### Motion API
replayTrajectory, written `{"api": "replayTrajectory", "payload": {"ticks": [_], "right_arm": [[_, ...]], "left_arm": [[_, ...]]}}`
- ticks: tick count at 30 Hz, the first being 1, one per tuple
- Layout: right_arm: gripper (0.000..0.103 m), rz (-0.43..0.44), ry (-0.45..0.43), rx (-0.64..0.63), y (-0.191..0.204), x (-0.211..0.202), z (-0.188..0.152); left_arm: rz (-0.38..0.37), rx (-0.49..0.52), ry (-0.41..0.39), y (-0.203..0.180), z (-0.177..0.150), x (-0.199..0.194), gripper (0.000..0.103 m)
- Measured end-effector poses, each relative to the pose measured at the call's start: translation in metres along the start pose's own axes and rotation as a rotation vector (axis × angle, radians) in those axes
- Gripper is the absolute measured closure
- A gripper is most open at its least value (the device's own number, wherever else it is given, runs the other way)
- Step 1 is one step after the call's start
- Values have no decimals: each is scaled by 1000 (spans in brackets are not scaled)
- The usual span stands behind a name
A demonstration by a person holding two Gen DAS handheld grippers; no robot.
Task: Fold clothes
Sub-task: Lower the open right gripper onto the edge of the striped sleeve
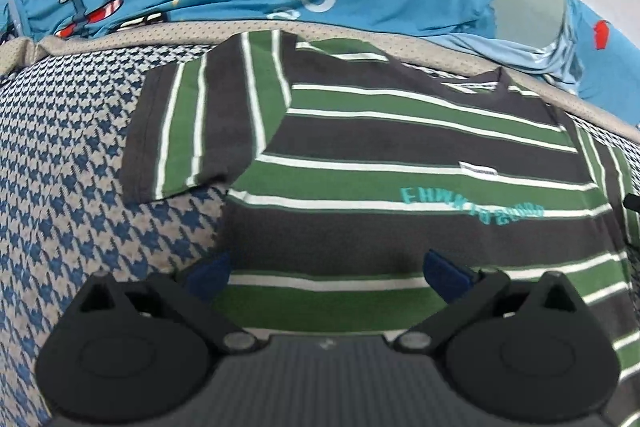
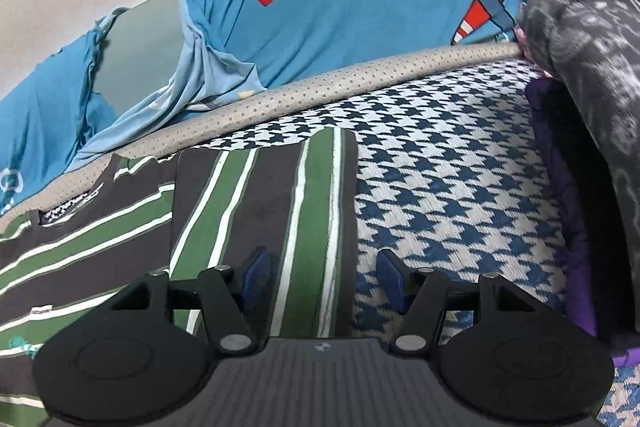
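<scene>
Houndstooth bedding (image 1: 80,155) carries a striped T-shirt (image 1: 400,147) lying flat, collar toward twelve o'clock; the left gripper (image 1: 326,273) hovers wide and empty above its body, while the half-open, empty right gripper (image 2: 320,277) straddles its sleeve (image 2: 264,203) edge.

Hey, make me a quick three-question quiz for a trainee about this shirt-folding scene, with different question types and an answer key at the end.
1. True or false: the striped shirt lies flat on the houndstooth surface with both sleeves spread out.
2. Multiple choice: what lies between the right tongs? A) the sleeve's outer edge B) the collar C) the blue aeroplane-print fabric
3. Fill in: the left tongs hover, open, over the shirt's ____.

Key
1. True.
2. A: the right sleeve runs between the open fingers.
3. Body, below the teal lettering.
</scene>
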State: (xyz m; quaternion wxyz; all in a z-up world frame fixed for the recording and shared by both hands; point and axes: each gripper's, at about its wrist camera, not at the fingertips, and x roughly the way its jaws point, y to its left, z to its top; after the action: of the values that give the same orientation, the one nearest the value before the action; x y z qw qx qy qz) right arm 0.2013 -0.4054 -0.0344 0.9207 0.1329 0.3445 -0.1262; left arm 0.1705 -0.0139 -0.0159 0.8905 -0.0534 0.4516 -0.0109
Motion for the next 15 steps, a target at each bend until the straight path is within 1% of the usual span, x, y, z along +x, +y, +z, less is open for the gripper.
{"api": "replayTrajectory", "payload": {"ticks": [4,6,9,12,14,15], "right_arm": [[45,-15,-2,-30,7,2,0],[47,-19,-6,-38,9,3,0],[56,-30,-14,-58,12,3,-2],[67,-32,-25,-72,14,3,-2],[80,-23,-33,-75,15,3,-2],[82,-18,-35,-81,16,3,-3]], "left_arm": [[25,-30,19,5,2,7,0],[28,-49,26,7,3,9,0],[30,-57,27,8,4,9,0],[33,-53,28,7,3,10,0],[34,-49,32,6,3,10,0],[34,-47,34,6,3,11,0]]}}
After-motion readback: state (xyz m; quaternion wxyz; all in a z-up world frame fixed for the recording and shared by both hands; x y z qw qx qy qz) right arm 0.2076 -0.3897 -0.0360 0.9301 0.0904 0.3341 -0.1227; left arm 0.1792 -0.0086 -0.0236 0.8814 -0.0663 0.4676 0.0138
